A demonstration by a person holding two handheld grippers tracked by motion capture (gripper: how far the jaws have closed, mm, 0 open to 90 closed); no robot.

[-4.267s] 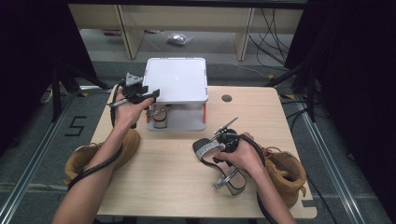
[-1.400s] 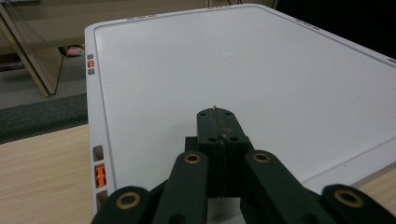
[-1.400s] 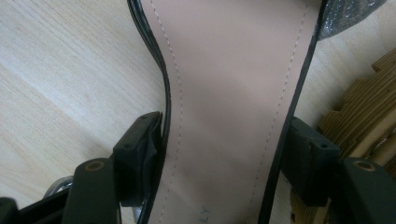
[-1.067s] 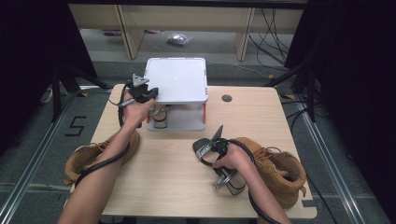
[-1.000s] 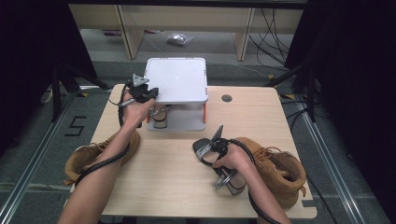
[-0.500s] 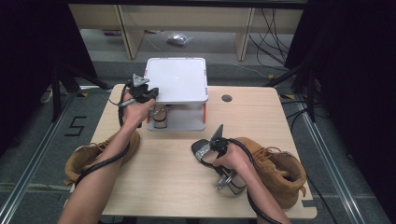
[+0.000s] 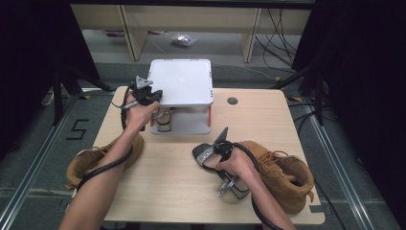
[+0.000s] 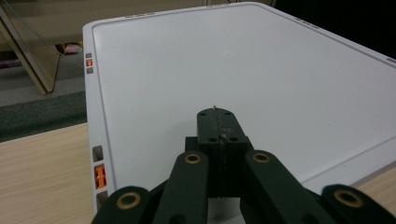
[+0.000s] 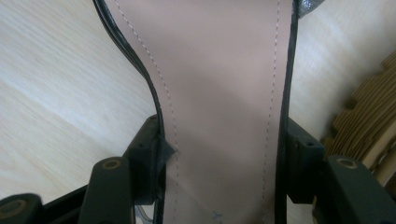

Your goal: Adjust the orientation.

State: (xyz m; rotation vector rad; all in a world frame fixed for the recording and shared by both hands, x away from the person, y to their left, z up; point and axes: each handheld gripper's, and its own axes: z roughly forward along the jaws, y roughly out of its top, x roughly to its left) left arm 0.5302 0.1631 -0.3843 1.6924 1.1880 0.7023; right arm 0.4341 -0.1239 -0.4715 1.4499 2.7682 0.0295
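A black heeled sandal [image 7: 203, 154] with a pink insole [image 9: 215, 70] lies on the wooden table [image 7: 172, 182], front centre. My right gripper [image 7: 219, 152] points down onto it. Its jaws have just been closing, and the black fingers [image 9: 303, 154] now press both edges of the sole, so my right gripper [image 9: 224, 140] is shut on the sandal. My left gripper [image 7: 152, 94] hovers over the near left corner of the white rack top [image 7: 182, 81]. In the left gripper view my left gripper [image 8: 219, 119] is shut with nothing in it, just above the white surface [image 8: 233, 70].
A tan boot [image 7: 282, 177] lies at the table's front right, beside my right hand. Another tan boot [image 7: 91, 160] sits at the left edge under my left forearm. A shoe [image 7: 165, 120] stands on the rack's lower level. A round cable hole [image 7: 232, 101] marks the far right.
Since the oldest frame my right gripper has tipped upright over the sandal and its jaws have narrowed onto the sole. The left gripper has stayed over the rack corner.
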